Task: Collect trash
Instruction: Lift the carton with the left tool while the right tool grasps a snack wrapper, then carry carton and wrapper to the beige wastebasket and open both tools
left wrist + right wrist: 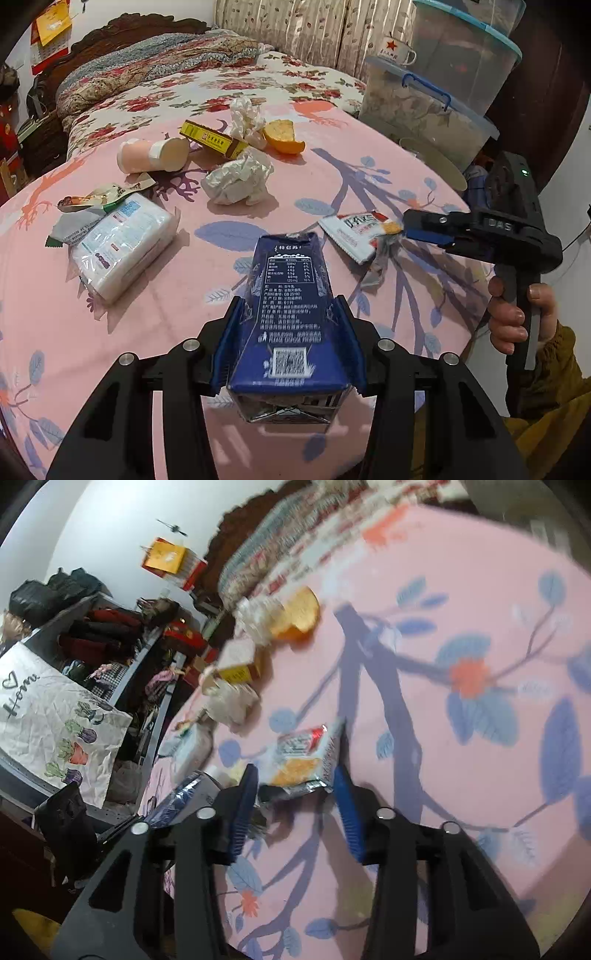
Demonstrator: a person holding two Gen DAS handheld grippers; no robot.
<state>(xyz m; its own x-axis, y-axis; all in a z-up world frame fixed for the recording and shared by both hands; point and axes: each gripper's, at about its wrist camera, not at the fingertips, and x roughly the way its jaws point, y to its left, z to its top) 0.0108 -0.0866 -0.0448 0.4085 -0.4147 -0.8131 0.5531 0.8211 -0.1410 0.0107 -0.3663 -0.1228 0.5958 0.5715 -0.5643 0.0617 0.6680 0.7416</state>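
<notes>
My left gripper (290, 314) is shut on a dark blue milk carton (290, 314) and holds it above the pink tablecloth (147, 332). My right gripper (295, 768) is open around the near end of a white and red snack wrapper (306, 753); in the left wrist view its fingertips (417, 225) touch that wrapper (354, 236). Other trash lies further back: two crumpled tissues (238, 179), an orange peel (282, 136), a yellow box (212, 138), a pink cup (153, 155) on its side, a green wrapper (96, 197) and a tissue pack (122, 243).
Stacked clear plastic bins (436, 96) with blue lids stand at the table's back right, with a white mug (397, 51) on one. A flowered bed (221, 85) lies behind the table. A shelf of clothes (107, 635) and a printed bag (55, 716) stand to the left.
</notes>
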